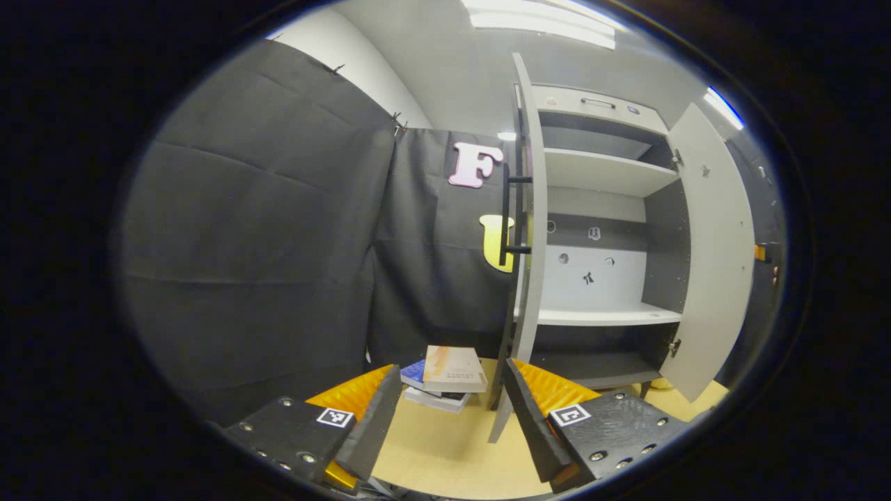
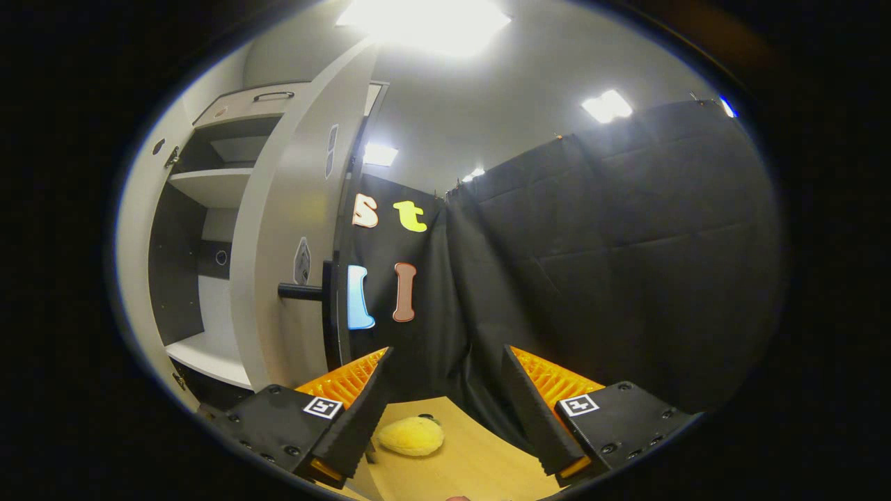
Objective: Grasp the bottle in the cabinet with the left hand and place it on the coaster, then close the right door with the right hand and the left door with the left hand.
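With both doors hanging open, the empty, wide-spread right gripper [image 2: 445,410] is being lined up beside the right door [image 2: 292,229] at frame left, best pushed near its handle [image 2: 303,291], while the left gripper [image 1: 445,417] is being held wide and empty too.

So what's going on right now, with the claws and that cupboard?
Left claw open, empty. Right claw open, empty. Grey cabinet's left door and right door both open; no bottle on visible shelves. Stack of books on wooden table, yellow plush lemon nearby.

In the left gripper view, the left door [image 1: 530,229], seen edge-on, hides the cabinet [image 1: 605,229] interior's left part, and its foot hides the right edge of the stacked books [image 1: 445,379]. Small marks at 3 o'clock stay unreadable.
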